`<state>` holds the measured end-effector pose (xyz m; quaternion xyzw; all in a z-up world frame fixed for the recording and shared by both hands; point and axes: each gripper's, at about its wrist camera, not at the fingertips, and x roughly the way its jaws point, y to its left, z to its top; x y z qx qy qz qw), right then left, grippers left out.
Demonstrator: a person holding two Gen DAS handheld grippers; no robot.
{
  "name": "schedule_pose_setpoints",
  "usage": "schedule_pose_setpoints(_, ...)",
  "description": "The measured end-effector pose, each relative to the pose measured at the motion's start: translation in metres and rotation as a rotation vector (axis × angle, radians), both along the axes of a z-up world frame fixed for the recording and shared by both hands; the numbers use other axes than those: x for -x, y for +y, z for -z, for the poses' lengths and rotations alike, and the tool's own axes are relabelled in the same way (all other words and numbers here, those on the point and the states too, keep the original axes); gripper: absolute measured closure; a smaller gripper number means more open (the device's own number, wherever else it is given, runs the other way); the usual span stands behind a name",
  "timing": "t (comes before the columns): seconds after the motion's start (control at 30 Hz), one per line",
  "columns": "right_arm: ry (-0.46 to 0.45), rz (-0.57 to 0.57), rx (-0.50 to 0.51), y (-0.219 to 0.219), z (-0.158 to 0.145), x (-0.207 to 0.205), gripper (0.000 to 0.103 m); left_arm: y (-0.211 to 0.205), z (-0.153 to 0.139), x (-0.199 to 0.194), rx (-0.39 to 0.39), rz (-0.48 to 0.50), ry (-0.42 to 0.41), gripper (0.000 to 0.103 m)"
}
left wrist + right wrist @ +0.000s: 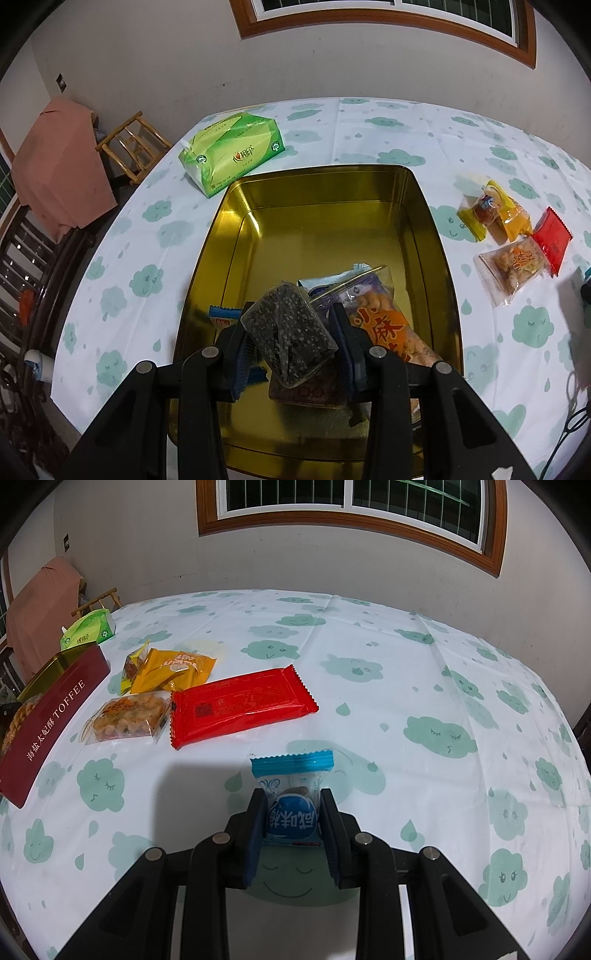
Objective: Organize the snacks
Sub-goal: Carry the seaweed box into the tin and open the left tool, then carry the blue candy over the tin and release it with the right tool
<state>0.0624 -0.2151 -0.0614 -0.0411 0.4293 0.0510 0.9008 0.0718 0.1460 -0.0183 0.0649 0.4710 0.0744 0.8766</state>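
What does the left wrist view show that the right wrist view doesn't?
Left wrist only: the left gripper shut on a dark speckled snack pack above the gold tin's inside, where other snacks lie.
Right wrist only: the right gripper shut on a blue-topped snack packet, and the tin's maroon TOFFEE side.
Both: red wrapper, green tissue pack.

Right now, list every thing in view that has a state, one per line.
left gripper: shut on black sesame bar, over the tin
right gripper: shut on blue packet
gold tin: open, several snacks inside
red packet: sealed, flat on table
tissue pack: on table
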Motion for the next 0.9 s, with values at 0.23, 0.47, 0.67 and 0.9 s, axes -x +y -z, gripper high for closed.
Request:
schedule_pose_setpoints(0.23,0.0,0.0,0.0,0.0,0.0,0.0,0.074,-0.004,-0.004,0.0,-0.016,0.014,-0.017,0.066)
schedule_pose_setpoints(0.47,0.0,0.0,0.0,0.0,0.0,0.0,0.074,-0.007,-0.009,0.0,-0.005,0.03,-0.021,0.064)
schedule_pose_setpoints(0.67,0.0,0.002,0.0,0.001,0.0,0.0,0.074,-0.006,-0.014,0.003,0.005,0.026,-0.03,0.057)
schedule_pose_setpoints(0.9,0.008,0.024,0.006,0.001,-0.001,-0.001,0.075,-0.006,-0.022,0.008,0.006,0.019,-0.056,0.042)
